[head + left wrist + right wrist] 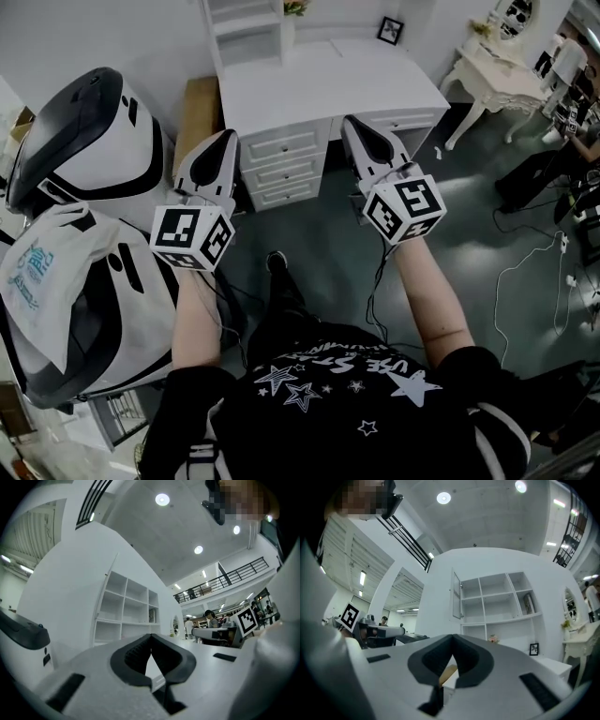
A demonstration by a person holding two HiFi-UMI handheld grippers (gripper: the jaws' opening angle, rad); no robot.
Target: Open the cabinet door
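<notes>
A white shelf cabinet (497, 602) stands on the back of a white desk (309, 80). Its narrow door (456, 595) hangs at the left side of the shelves and looks swung open. The left gripper view shows the same shelves (124, 609) with open compartments. My left gripper (228, 136) is held in the air in front of the desk's drawers (281, 159), jaws shut, nothing between them. My right gripper (349, 122) hovers beside it to the right, also shut and holding nothing. Both are well short of the cabinet, pointing slightly upward.
Large black-and-white rounded housings (84, 150) and a white bag (47, 272) crowd the left. A wooden board (197, 112) leans beside the desk. A picture frame (391, 30) stands on the desktop. An ornate white table (497, 75) and floor cables (534, 262) lie at the right.
</notes>
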